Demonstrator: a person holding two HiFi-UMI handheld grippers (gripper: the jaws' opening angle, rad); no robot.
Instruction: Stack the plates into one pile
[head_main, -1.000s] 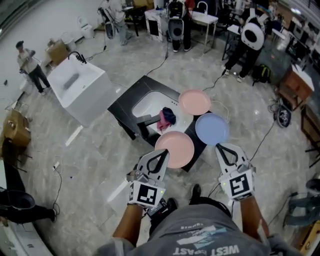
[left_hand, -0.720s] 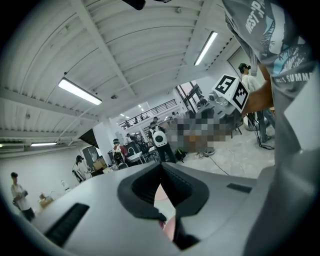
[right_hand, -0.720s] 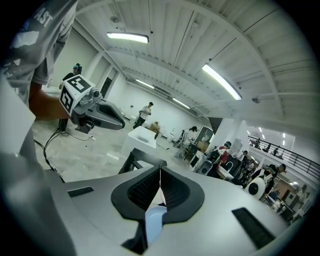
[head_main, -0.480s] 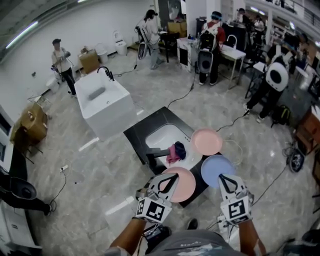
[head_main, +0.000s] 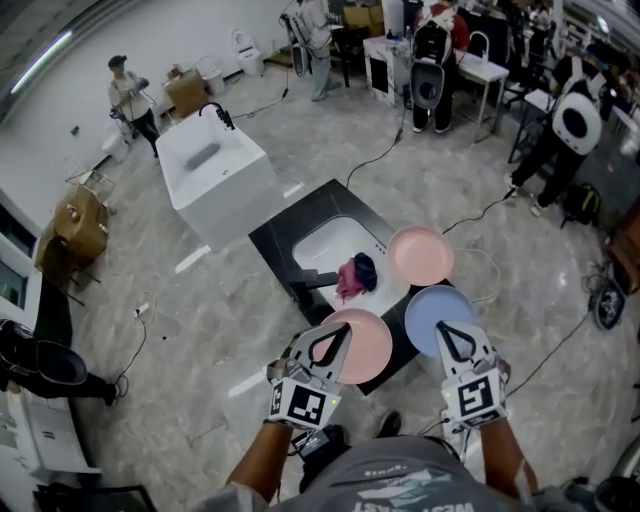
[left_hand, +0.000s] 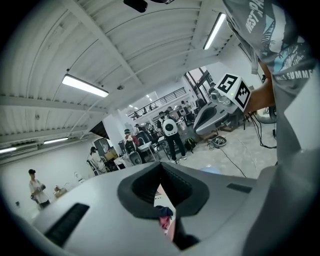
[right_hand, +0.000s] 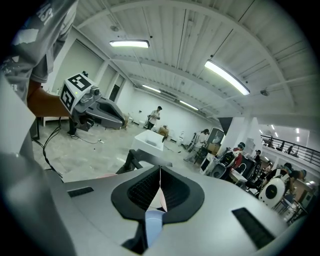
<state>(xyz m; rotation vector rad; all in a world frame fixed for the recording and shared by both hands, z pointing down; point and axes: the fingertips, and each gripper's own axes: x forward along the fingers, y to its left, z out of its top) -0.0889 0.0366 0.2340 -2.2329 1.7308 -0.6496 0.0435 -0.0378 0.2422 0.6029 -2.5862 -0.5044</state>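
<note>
Grey left tool (head_main: 340, 332): jaws pinched together, nothing between them; its tip overlaps the near-left rim of the closest plate in the head view, height above it unclear
Grey right tool (head_main: 441, 327): same deal, closed and empty; tip over the near edge of the blue one
Near pink plate (head_main: 368, 348): flat on the front corner of the black worktop (head_main: 300, 212), on its own
Blue plate (head_main: 436, 303): just to its right; rims close, can't tell if they touch
Far pink plate (head_main: 420, 255): further back, right beside the sink (head_main: 325, 242); sitting alone too
Cloth (head_main: 352, 275): pink and dark bundle down in the sink, not on any plate
Handling, my guess: light, stiff plastic, glossy so probably slippery; shallow, so I'd open up and pinch the raised rim on the near side, one jaw under, one over
Pile: none so far
</note>
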